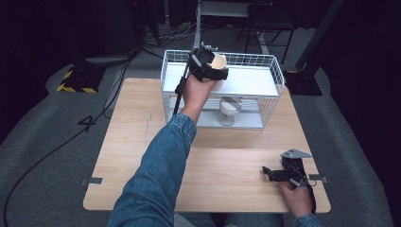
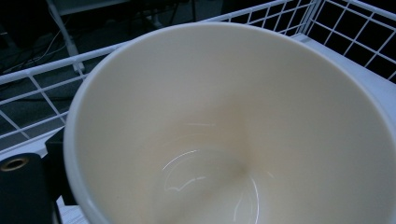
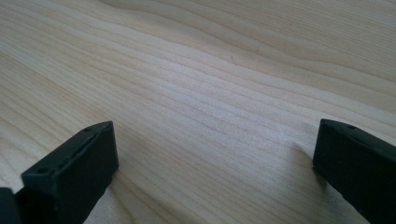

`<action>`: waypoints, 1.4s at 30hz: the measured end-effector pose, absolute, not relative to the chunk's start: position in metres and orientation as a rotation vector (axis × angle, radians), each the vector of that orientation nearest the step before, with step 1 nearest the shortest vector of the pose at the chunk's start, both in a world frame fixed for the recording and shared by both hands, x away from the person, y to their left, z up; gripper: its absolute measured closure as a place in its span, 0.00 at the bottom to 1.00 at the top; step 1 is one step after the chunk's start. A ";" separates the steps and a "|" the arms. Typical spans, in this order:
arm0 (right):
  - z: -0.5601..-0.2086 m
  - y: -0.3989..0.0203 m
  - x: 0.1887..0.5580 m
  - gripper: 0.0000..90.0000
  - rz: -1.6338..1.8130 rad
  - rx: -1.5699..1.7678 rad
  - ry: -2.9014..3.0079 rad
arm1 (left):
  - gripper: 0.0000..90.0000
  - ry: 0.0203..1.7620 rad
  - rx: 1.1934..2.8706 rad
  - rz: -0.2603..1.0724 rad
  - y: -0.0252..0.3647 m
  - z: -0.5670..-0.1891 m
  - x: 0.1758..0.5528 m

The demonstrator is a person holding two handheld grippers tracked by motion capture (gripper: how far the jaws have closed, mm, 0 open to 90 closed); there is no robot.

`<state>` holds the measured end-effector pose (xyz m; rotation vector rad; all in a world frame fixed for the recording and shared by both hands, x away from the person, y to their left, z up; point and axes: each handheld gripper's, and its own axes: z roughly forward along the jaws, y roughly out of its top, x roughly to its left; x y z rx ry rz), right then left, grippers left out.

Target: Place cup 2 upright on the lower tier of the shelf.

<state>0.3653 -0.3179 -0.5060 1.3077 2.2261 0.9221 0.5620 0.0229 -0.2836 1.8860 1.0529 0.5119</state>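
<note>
A cream cup (image 1: 218, 62) is held by the left hand-held gripper (image 1: 206, 66) above the upper shelf of the white wire rack (image 1: 246, 80), near the rack's left end. In the left gripper view the cup (image 2: 233, 126) is seen from above, its rim clamped with one jaw outside the wall, and the rack's mesh (image 2: 42, 88) lies just behind it. Whether the cup's base already touches the shelf cannot be told. On the rack's lower shelf a second, lidded container (image 1: 230, 110) stands. The carrying seems nearly finished; setting down and letting go are judged to remain. The right hand-held gripper (image 1: 279, 174) is rested on the wooden surface (image 1: 142, 142) well in front of the rack, its jaws spread wide and holding nothing.
</note>
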 end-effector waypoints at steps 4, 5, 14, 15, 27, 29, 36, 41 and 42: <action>-0.506 -0.318 0.365 0.00 0.922 1.310 2.226 | 0.10 1.053 1.880 0.512 0.023 -0.284 0.562; -0.506 -0.318 0.365 0.00 0.922 1.308 2.226 | 0.10 1.054 1.878 0.510 0.023 -0.284 0.562; -0.506 -0.318 0.365 0.00 0.922 1.308 2.226 | 0.00 1.021 1.821 0.528 0.028 -0.277 0.558; -0.506 -0.318 0.365 0.00 0.922 1.309 2.226 | 0.00 1.013 1.818 0.537 0.029 -0.274 0.556; -0.506 -0.318 0.365 0.00 0.922 1.306 2.227 | 0.00 0.958 1.770 0.565 0.045 -0.253 0.523; -0.506 -0.318 0.365 0.00 0.922 1.307 2.227 | 0.00 0.957 1.759 0.570 0.049 -0.251 0.517; -0.506 -0.318 0.365 0.00 0.923 1.307 2.228 | 0.00 0.931 1.747 0.561 0.063 -0.247 0.491; -0.506 -0.319 0.368 0.00 0.929 1.292 2.241 | 0.00 0.917 1.746 0.553 0.072 -0.250 0.475; -0.506 -0.320 0.369 0.00 0.930 1.285 2.249 | 0.00 0.920 1.750 0.543 0.074 -0.251 0.473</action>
